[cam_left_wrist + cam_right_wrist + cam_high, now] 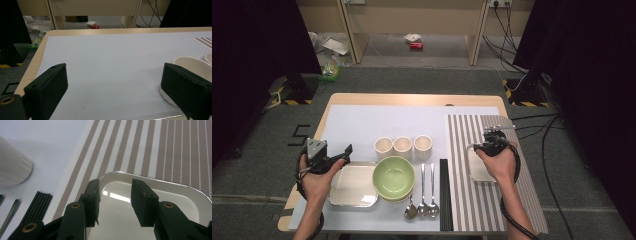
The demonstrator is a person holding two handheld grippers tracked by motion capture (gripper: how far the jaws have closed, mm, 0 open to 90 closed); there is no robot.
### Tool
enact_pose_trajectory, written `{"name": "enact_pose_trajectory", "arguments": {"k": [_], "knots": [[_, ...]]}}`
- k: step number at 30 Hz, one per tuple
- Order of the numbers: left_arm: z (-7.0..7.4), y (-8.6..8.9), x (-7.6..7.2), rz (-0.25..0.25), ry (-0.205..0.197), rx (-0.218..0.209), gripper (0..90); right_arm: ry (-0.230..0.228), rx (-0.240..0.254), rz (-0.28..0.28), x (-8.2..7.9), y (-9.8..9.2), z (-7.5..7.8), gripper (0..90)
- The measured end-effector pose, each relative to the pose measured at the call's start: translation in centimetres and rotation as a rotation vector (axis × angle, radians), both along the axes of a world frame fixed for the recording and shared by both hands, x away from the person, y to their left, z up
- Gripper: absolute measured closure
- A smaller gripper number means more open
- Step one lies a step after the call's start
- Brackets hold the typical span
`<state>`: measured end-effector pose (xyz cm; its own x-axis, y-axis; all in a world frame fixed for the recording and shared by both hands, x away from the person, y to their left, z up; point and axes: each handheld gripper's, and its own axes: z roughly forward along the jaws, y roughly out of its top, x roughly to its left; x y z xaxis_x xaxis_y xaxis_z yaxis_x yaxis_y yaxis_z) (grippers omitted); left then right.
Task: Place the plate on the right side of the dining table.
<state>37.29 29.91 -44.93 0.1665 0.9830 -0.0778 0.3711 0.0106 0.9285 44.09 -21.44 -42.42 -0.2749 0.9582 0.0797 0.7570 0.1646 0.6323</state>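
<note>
While both tongs gape empty, two trays, three cups, three spoons lie about.

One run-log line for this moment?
left gripper: open, nothing held | right gripper: open above tray | tray on striped mat
</note>
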Motion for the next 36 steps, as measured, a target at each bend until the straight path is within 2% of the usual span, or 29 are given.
{"name": "enact_pose_trajectory", "arguments": {"k": [36], "knots": [[0.0,0.0,-0.1,0.000,0.000,0.001,5.9,0.031,0.011,0.087,0.0,4.6,0.0,62.1]]}}
